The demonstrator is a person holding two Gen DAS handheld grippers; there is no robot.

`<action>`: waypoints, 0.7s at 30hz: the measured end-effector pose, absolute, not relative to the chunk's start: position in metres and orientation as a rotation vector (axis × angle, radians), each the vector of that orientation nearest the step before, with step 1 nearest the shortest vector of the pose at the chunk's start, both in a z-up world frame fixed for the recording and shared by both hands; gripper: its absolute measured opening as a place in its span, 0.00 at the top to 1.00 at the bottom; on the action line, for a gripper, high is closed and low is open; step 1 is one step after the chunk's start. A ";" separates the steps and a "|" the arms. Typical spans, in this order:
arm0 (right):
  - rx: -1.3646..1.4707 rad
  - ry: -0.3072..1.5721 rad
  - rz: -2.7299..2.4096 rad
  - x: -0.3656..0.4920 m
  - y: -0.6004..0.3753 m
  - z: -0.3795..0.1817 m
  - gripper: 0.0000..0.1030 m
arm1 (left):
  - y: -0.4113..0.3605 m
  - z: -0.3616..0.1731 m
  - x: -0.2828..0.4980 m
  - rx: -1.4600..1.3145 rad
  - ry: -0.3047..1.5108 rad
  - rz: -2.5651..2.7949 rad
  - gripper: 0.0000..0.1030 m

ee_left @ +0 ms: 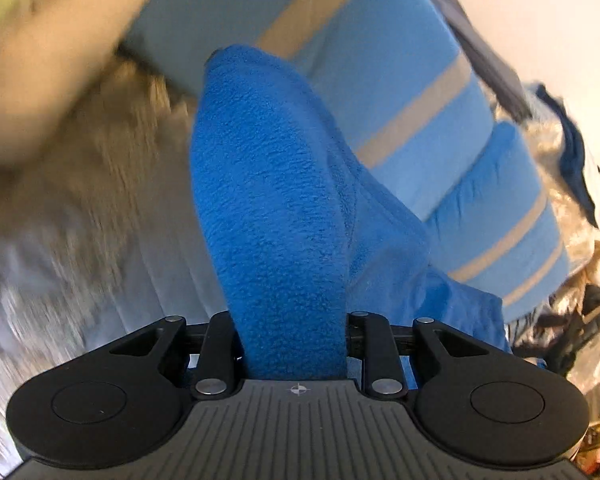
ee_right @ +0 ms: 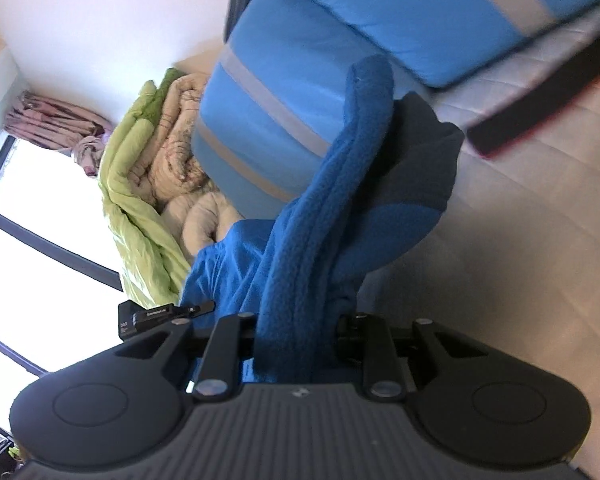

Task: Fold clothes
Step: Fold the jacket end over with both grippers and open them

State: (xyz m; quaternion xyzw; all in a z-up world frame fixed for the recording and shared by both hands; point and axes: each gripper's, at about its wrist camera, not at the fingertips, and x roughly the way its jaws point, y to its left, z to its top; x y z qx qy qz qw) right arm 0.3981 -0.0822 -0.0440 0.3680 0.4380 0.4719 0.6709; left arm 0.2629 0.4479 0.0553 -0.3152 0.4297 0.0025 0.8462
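Behind the jaws lies a bed with a quilted mattress (ee_right: 540,184) and blue striped bedding (ee_left: 412,80). Both the left gripper (ee_left: 296,344) and the right gripper (ee_right: 296,344) pinch the blue fleece garment (ee_left: 272,200), which rises between each pair of jaws. To fold well, I would keep both grips firm and the held edge level. Only the right view shows the window (ee_right: 40,240) and the green quilt (ee_right: 140,200).

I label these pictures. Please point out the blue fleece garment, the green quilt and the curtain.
blue fleece garment (ee_left: 276,200): left wrist view, raised fold in front of the camera.
green quilt (ee_right: 140,200): right wrist view, its outer green side.
curtain (ee_right: 48,120): right wrist view, bunched pink cloth.
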 end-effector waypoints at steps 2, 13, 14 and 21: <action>0.787 0.987 1.026 0.415 -0.057 -0.046 0.65 | 0.466 0.049 0.275 -0.633 0.907 0.104 0.42; 0.685 1.043 0.839 0.441 -0.016 -0.091 0.00 | 0.483 -0.003 0.290 -0.653 0.968 0.302 0.19; 0.683 1.044 0.831 0.439 -0.016 -0.089 0.00 | 0.482 -0.001 0.288 -0.642 0.963 0.307 0.19; 0.588 1.040 0.774 0.421 -0.017 -0.068 0.00 | 0.461 0.017 0.264 -0.605 0.931 0.371 0.18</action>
